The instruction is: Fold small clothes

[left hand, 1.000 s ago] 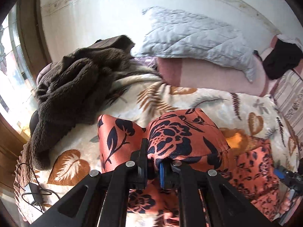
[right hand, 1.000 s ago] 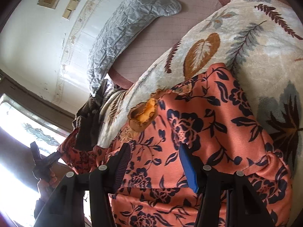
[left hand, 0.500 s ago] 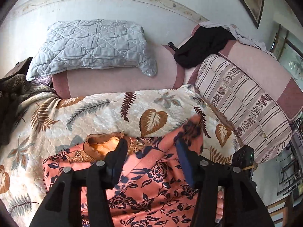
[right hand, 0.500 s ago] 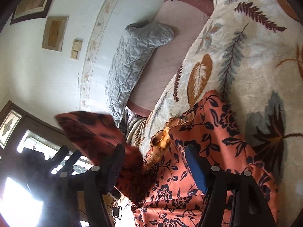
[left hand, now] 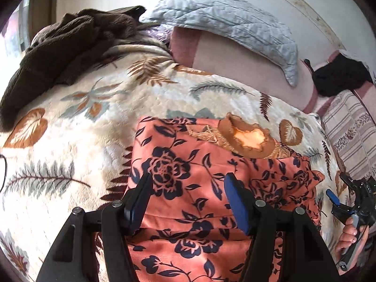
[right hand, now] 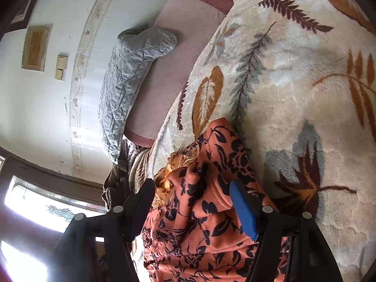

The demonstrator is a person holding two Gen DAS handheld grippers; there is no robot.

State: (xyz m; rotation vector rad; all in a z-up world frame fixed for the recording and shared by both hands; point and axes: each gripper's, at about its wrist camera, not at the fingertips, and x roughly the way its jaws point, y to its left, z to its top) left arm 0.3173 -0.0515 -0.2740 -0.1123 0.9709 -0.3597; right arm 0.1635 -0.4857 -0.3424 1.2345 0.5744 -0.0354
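Note:
An orange garment with dark navy flowers (left hand: 188, 183) lies on the leaf-patterned blanket (left hand: 77, 127), its gold-trimmed neckline (left hand: 249, 138) toward the far side. One sleeve side is folded over onto the body. My left gripper (left hand: 188, 199) is open just above the garment, holding nothing. My right gripper (right hand: 192, 202) is open over the garment's (right hand: 211, 211) bunched right edge, holding nothing. The right gripper also shows in the left wrist view (left hand: 352, 202), held by a hand at the garment's right side.
A brown fleece garment (left hand: 58, 47) is heaped at the blanket's far left. A grey quilted pillow (left hand: 225, 23) leans on the pink sofa back (left hand: 246, 65). A black cloth (left hand: 338, 77) and a striped cushion (left hand: 352, 131) are at the right.
The left gripper held the sleeve a second ago, carried it across, let go and now sits open over the folded garment. The right gripper stayed open and moved nearer the garment's edge.

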